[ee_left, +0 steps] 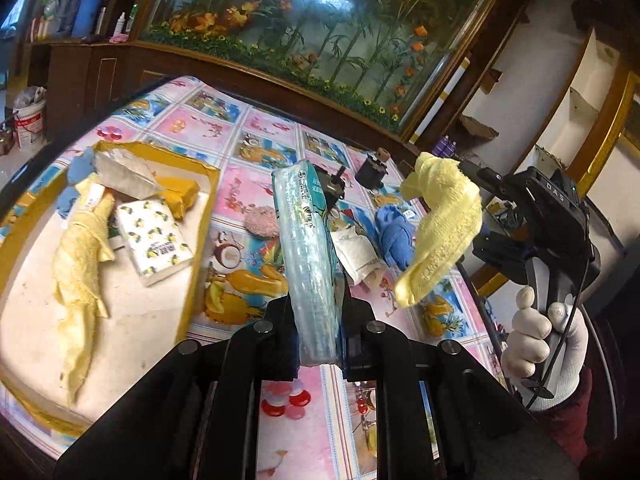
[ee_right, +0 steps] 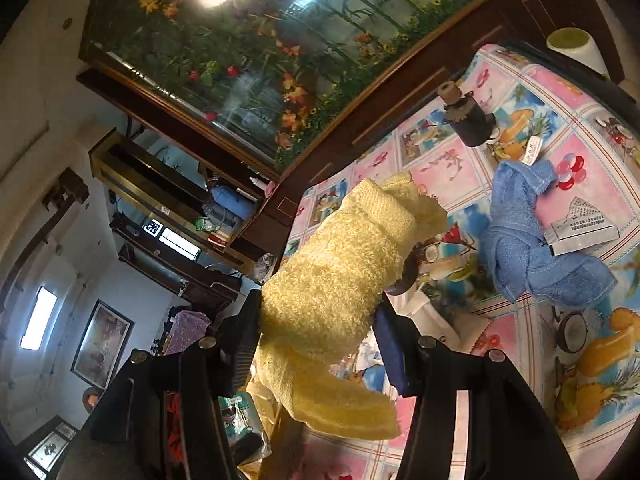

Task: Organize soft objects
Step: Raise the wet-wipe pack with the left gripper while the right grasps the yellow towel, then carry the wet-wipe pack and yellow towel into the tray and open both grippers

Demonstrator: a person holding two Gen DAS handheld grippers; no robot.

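Observation:
My left gripper [ee_left: 318,320] is shut on a teal tissue pack [ee_left: 306,256], held on edge above the patterned tablecloth. My right gripper [ee_right: 320,336] is shut on a yellow towel [ee_right: 340,280], lifted off the table; the same yellow towel [ee_left: 440,228] hangs in the left wrist view at the right, above a gloved hand [ee_left: 544,344]. A blue towel [ee_right: 524,248] lies crumpled on the cloth; the blue towel [ee_left: 394,236] lies behind the pack. A yellow box [ee_left: 200,216] at the left holds another yellow towel [ee_left: 82,276], a lemon-print tissue pack [ee_left: 154,240] and other packs.
A small dark jar [ee_right: 468,120] stands near the table's far edge. A silver pack [ee_right: 580,224] lies beside the blue towel, a white pack [ee_left: 356,256] and a pink puff [ee_left: 262,220] near the middle. A wooden cabinet with a glass tank [ee_left: 304,28] runs behind the table.

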